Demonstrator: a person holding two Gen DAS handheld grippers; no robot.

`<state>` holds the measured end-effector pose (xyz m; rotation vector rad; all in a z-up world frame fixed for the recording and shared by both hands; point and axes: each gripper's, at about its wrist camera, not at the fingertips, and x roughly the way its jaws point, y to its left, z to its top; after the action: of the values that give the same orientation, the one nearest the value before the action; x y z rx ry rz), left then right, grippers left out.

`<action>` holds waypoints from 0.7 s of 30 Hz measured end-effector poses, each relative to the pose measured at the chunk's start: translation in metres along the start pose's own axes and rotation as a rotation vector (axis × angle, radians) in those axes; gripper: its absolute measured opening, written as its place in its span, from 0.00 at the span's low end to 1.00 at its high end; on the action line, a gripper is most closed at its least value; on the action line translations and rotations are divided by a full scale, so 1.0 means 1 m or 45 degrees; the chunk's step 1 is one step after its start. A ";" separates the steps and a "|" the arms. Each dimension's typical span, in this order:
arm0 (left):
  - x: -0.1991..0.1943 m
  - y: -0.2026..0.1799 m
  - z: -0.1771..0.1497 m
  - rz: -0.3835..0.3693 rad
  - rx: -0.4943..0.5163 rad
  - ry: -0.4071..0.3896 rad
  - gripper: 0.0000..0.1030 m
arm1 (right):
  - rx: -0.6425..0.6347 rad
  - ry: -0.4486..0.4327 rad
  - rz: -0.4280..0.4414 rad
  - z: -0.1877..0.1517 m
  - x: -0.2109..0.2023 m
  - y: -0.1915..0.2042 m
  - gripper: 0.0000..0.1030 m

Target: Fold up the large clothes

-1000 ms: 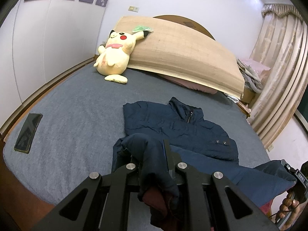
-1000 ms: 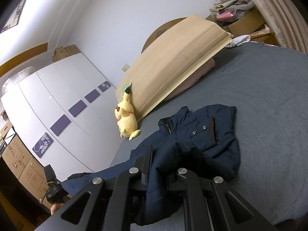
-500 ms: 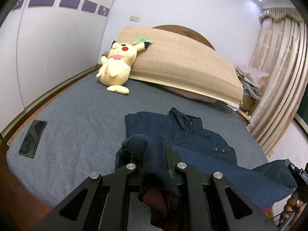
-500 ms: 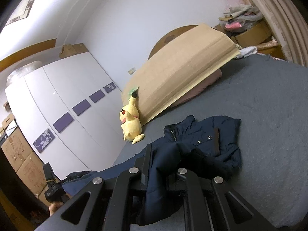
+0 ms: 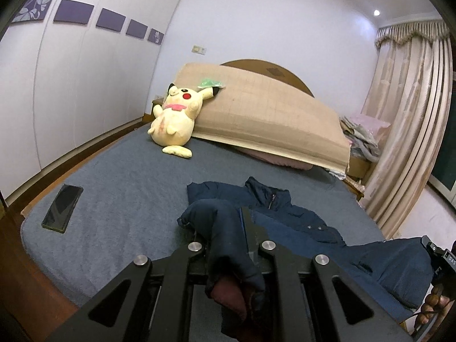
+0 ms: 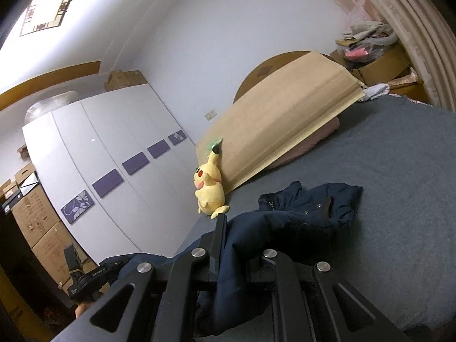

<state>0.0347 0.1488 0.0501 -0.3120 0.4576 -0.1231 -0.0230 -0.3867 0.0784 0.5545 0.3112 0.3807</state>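
A dark navy padded jacket (image 5: 273, 208) lies collar-away on the grey bed (image 5: 128, 176), its near end lifted off the bed. My left gripper (image 5: 228, 228) is shut on one lower corner of the jacket, whose dark red lining shows between the fingers. My right gripper (image 6: 236, 236) is shut on the other lower corner of the jacket (image 6: 313, 208). The right gripper also shows at the right edge of the left wrist view (image 5: 436, 259), and the left gripper at the lower left of the right wrist view (image 6: 85, 279). Fabric hides both pairs of fingertips.
A yellow plush toy (image 5: 176, 119) leans on a tan board (image 5: 268, 119) at the headboard. A black phone (image 5: 62, 208) lies near the bed's left front corner. Curtains (image 5: 410, 131) hang at right. A white wardrobe (image 6: 94, 176) and cardboard boxes (image 6: 31, 222) stand left.
Both grippers have risen and tilted up with the jacket's lower end still held; more wall and ceiling show. The jacket's upper part stays on the bed.
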 end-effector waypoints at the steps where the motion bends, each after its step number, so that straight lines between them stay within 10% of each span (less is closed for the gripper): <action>1: -0.004 -0.001 0.001 0.000 0.005 -0.011 0.11 | 0.000 -0.008 0.012 0.001 -0.004 0.003 0.10; 21: 0.081 -0.014 0.043 0.060 0.061 0.109 0.11 | 0.078 0.082 -0.115 0.061 0.086 -0.035 0.09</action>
<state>0.1256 0.1316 0.0574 -0.2491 0.5455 -0.1016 0.0862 -0.4045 0.0927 0.5869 0.4092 0.3028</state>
